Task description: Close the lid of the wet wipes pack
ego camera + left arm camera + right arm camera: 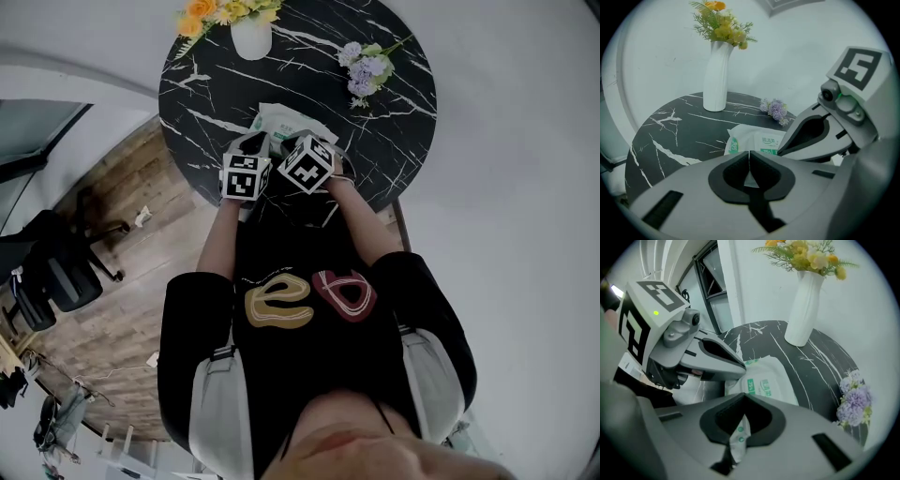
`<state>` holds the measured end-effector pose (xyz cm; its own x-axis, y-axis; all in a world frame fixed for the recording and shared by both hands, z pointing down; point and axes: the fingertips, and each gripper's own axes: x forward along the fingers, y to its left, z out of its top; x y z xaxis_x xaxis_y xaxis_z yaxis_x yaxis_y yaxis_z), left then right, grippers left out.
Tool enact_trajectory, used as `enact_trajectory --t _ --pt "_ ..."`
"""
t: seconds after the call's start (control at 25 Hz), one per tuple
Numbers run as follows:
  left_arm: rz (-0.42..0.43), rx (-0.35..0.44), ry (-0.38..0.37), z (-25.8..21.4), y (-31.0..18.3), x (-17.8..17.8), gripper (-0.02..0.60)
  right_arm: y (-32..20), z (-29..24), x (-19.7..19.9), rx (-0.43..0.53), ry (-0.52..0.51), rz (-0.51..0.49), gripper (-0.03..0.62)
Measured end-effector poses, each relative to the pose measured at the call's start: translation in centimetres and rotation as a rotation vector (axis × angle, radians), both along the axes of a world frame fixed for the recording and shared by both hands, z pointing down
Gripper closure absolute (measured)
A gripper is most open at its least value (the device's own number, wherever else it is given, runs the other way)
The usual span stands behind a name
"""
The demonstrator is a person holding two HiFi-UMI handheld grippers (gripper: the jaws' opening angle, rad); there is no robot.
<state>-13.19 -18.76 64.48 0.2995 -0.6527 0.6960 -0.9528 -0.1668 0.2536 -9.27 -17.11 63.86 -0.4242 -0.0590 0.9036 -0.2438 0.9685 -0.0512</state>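
The right hand-held gripper [743, 399] is clamped on a white film strip [739, 437] with green dots, at the near end of the wet wipes pack [281, 120].
The left hand-held gripper [749, 154], just beside it on the left, has its jaws together on a white sliver [750, 180], apparently the same pack edge. The pack lies flat at the near edge of the round black worktop [211, 89], well apart from the white vase [251, 37] at the far edge. Progress: the printed top panel appears flat, but no view shows whether the lid is sealed; pressing it down is judged outstanding.
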Motion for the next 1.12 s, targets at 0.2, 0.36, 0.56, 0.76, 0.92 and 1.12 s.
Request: enact_trajectory --t 0.2,0.36,0.56,0.76,0.92,1.12 --pt "-0.001 0.000 -0.003 0.1 -0.1 0.0 0.561 -0.2 0.0 0.0 -0.011 -0.020 0.027 0.582" --pt "-0.049 -0.002 0.038 -0.2 0.0 -0.2 0.561 -0.2 -0.2 0.2 -0.081 -0.090 0.115 0.580" --pt "-0.097 0.057 0.052 -2.2 0.4 -0.4 0.561 -0.5 -2.6 0.4 -0.034 -0.236 0.159 0.580" --pt "-0.137 0.156 0.060 -5.3 1.3 0.7 0.561 -0.7 -6.0 1.9 0.087 -0.340 0.226 0.580" --pt "-0.162 0.237 0.046 -8.0 2.7 1.9 0.561 0.0 -8.6 3.8 0.185 -0.431 0.263 0.580" --pt "-0.217 0.333 0.085 -11.1 5.1 3.5 0.562 1.2 -11.7 6.1 0.277 -0.533 0.304 0.582"
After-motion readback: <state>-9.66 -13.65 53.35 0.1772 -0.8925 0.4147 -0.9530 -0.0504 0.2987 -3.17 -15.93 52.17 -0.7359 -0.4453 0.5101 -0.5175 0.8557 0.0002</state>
